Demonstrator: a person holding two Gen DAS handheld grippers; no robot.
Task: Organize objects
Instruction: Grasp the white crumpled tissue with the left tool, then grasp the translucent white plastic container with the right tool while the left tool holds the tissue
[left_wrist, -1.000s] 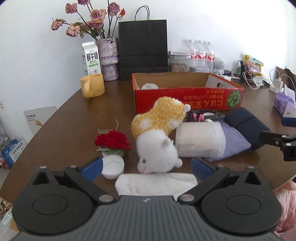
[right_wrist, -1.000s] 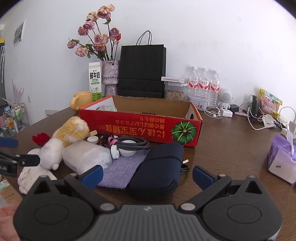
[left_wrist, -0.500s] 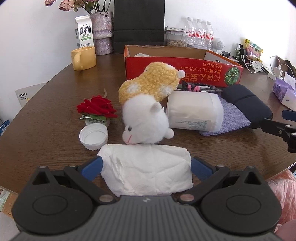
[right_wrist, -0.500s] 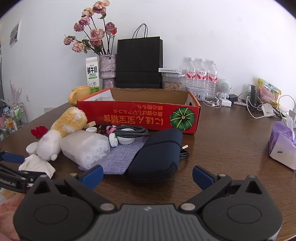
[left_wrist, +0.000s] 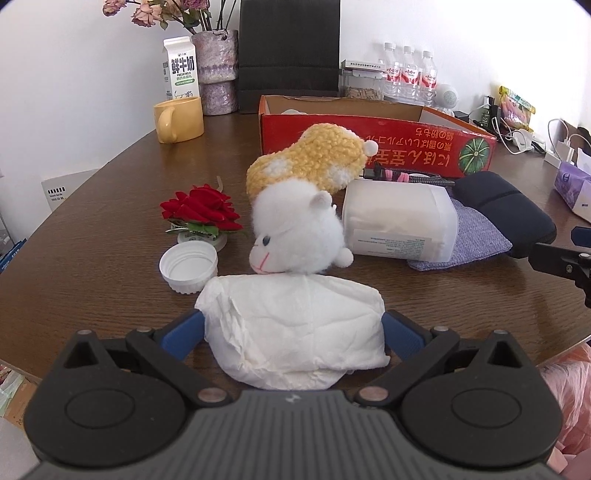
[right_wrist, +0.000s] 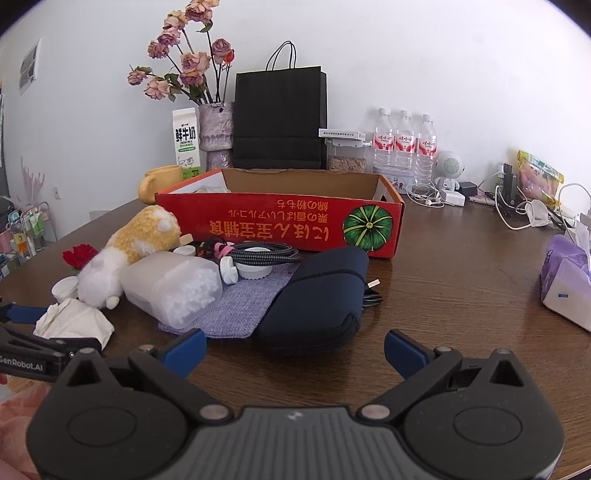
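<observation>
A crumpled white tissue lies on the brown table near its front edge. My left gripper is open, with one blue finger on each side of the tissue. Just beyond lie a white and yellow plush toy, a white bottle cap and a red fabric flower. A translucent container rests on a purple cloth. My right gripper is open and holds nothing, just short of a navy pouch. A red cardboard box stands open behind the pile.
A yellow mug, a milk carton, a vase of dried flowers, a black paper bag and water bottles line the back wall. A purple tissue pack and cables sit at the right.
My left gripper has moved forward and tilted down, so the tissue now lies between its fingers instead of ahead of them. The right gripper has shifted only slightly.
</observation>
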